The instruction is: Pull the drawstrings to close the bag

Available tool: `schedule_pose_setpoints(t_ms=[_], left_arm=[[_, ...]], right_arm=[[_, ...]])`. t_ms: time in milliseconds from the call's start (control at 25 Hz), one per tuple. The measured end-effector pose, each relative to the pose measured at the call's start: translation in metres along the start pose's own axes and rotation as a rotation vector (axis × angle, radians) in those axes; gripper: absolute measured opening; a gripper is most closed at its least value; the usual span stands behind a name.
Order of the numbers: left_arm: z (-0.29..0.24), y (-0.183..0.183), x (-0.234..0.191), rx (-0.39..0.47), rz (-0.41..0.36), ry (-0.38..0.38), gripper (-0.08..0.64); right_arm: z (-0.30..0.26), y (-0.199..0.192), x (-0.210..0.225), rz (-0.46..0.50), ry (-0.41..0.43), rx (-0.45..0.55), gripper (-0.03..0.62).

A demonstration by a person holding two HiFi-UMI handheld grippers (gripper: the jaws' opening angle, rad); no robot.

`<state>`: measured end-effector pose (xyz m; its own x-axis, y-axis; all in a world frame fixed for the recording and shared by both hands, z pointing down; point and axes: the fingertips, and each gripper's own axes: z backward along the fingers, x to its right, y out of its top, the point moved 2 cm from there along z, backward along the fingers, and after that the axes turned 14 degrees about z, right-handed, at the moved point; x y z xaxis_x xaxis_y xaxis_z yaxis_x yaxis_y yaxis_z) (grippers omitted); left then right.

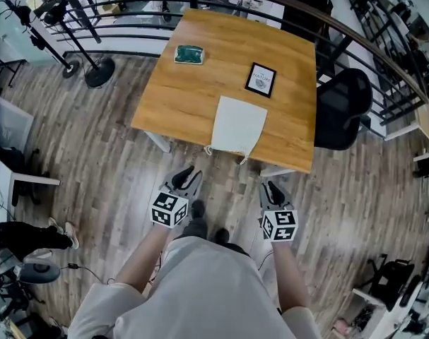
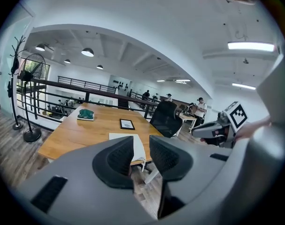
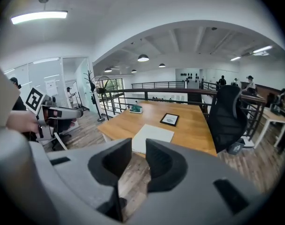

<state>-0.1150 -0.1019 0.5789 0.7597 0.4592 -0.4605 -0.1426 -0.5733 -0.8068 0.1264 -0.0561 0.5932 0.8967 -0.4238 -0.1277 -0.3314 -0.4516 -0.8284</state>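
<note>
The table (image 1: 179, 83) carries a white cloth bag (image 1: 238, 124) lying flat at its near edge. It is probably light and limp, apt to slide. Its drawstrings (image 1: 209, 150) dangle over that edge, the likeliest place to pinch. The left gripper (image 1: 189, 175) and right gripper (image 1: 270, 186) hang short of the table, jaws parted, empty.

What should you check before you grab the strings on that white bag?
1. Left gripper jaws apart, nothing between: ok.
2. Right gripper jaws apart, nothing between: ok.
3. White bag lying flat at the table's near edge: ok.
4. Drawstrings showing at the bag's near corners: ok.
5. Grippers close enough to the strings: not ok, both hang short of the table.
6. Bag mouth open or shut: cannot tell.
</note>
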Motion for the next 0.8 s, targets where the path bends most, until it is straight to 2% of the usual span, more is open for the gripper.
schedule_pose_setpoints(t_ms=[440,800], left_arm=[[-0.049,-0.005,-0.039,-0.115,-0.014,-0.067,0.100],[-0.084,-0.042,-0.069,-0.215,0.017,-0.005,0.100]], right_arm=[[-0.046,-0.003,0.005,-0.046,-0.043,-0.075,0.078],[-0.093,-0.039,0.012,-0.085,0.025,-0.143,0.078]])
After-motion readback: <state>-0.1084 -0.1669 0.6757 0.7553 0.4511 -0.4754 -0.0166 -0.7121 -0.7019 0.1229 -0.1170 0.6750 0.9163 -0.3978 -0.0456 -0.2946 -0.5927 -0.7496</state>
